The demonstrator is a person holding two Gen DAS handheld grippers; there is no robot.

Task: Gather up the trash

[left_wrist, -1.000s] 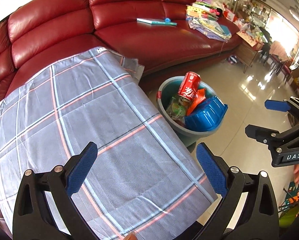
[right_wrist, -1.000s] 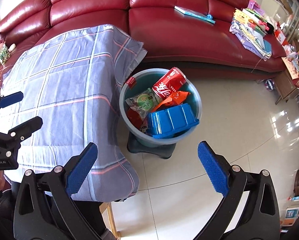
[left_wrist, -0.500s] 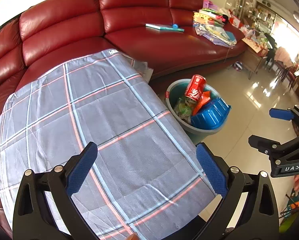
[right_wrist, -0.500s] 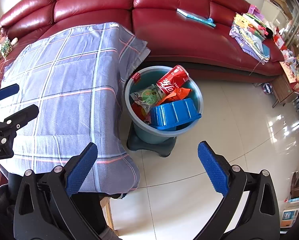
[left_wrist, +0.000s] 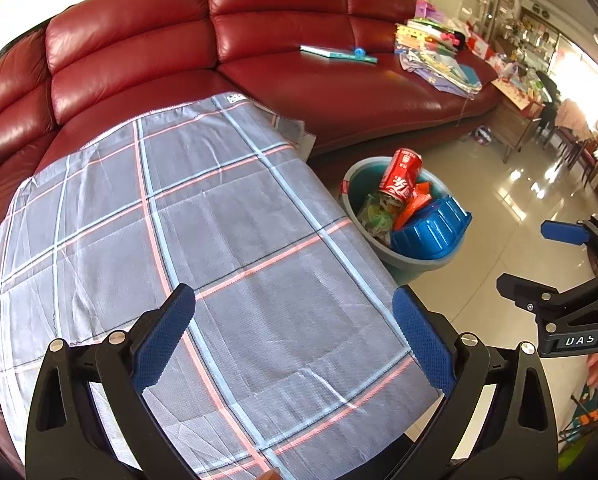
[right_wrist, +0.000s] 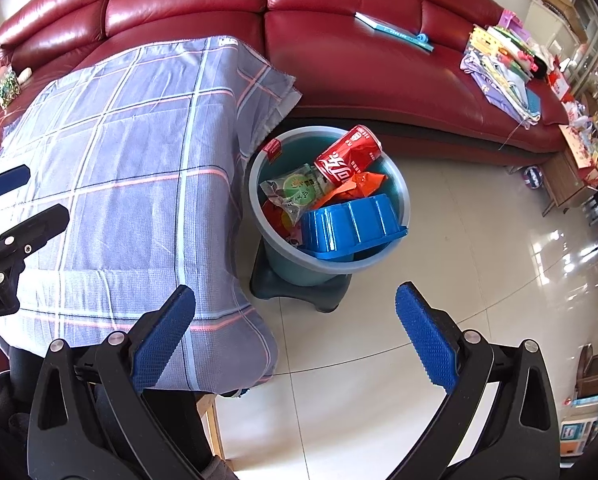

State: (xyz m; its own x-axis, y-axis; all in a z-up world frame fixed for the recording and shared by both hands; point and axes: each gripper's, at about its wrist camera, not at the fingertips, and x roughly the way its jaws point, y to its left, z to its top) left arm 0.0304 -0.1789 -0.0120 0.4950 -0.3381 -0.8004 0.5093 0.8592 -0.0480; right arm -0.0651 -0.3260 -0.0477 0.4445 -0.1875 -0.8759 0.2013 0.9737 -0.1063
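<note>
Red sofa sits far behind both wide-open, empty claws, left claw over the checked bench, right claw just before the trash-filled bucket.

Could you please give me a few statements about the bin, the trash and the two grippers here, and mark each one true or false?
1. A red can lies on top of the trash in the bin. True.
2. The blue plastic tub stands on the floor beside the bin. False: it sits in the bin, tipped on its side.
3. The right gripper is shut on a wrapper. False: its fingers are spread and hold nothing.
4. The left gripper is open over the plaid cloth. True.
5. The bin stands on the red sofa. False: it stands on the floor.
</note>
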